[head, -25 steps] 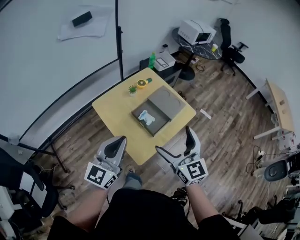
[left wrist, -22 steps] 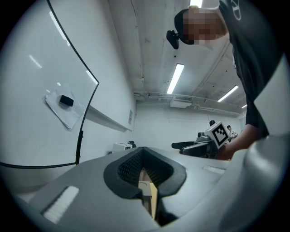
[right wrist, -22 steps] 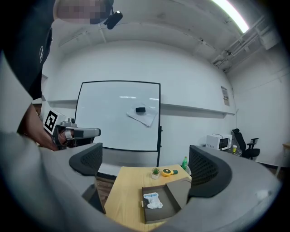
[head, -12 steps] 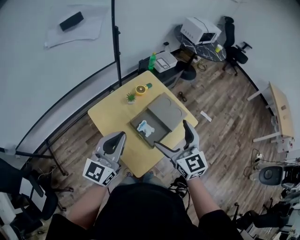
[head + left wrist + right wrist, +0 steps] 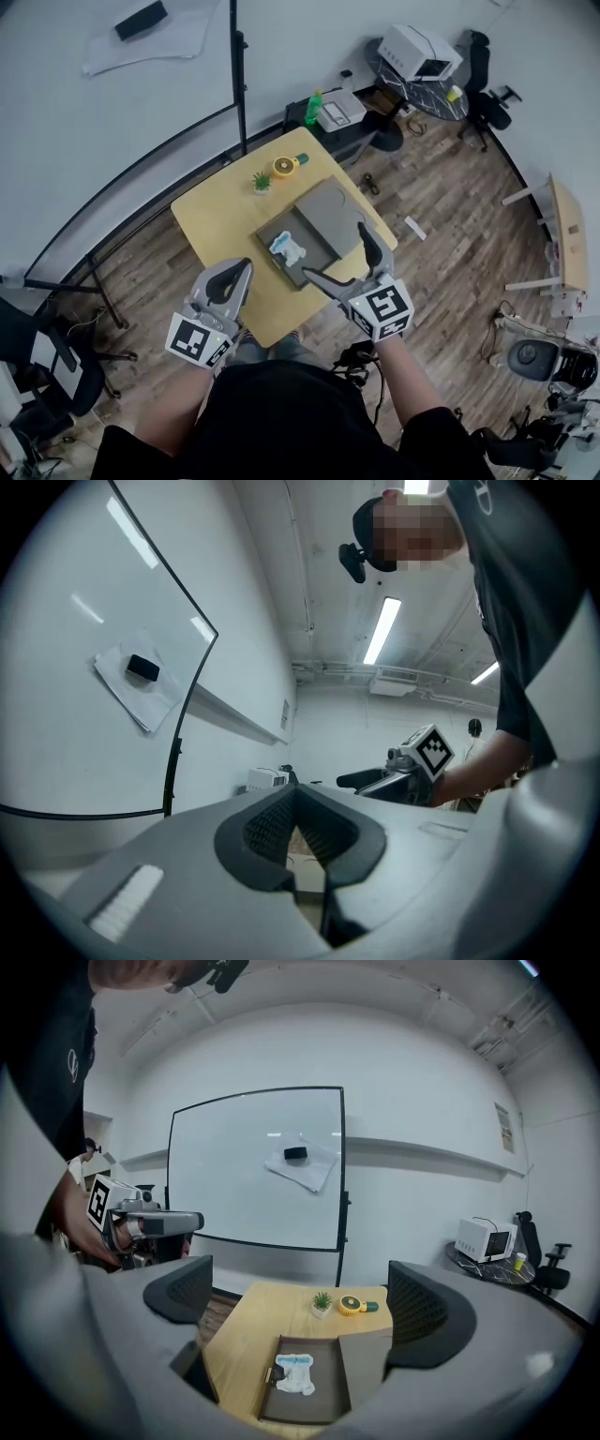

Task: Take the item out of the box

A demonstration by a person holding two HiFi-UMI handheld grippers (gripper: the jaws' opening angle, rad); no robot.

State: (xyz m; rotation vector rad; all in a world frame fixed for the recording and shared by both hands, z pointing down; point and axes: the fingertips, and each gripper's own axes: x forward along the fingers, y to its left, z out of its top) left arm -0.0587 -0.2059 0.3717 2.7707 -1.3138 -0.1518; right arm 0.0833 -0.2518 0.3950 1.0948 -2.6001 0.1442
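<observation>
Both forearms [image 5: 398, 370] reach forward. The left gripper [image 5: 238, 273] has its 2 jaws pressed together, empty; the right gripper [image 5: 335, 253] holds its 2 jaws wide apart, empty.

This looks like an office, perhaps one doubling as a test lab. Well beyond the fingers [image 5: 427, 1321] of the right gripper [image 5: 300, 1302] stands a large whiteboard [image 5: 258, 1171] with a black eraser [image 5: 295, 1154] and a sheet of paper [image 5: 314, 1171] stuck to it. Off to the right of those fingers, a white microwave [image 5: 483, 1238] sits on a dark round table [image 5: 487, 1269], beside a black office chair [image 5: 544, 1265]. The floor [image 5: 441, 206] is wood plank, and tube lights [image 5: 379, 630] run along the ceiling.
</observation>
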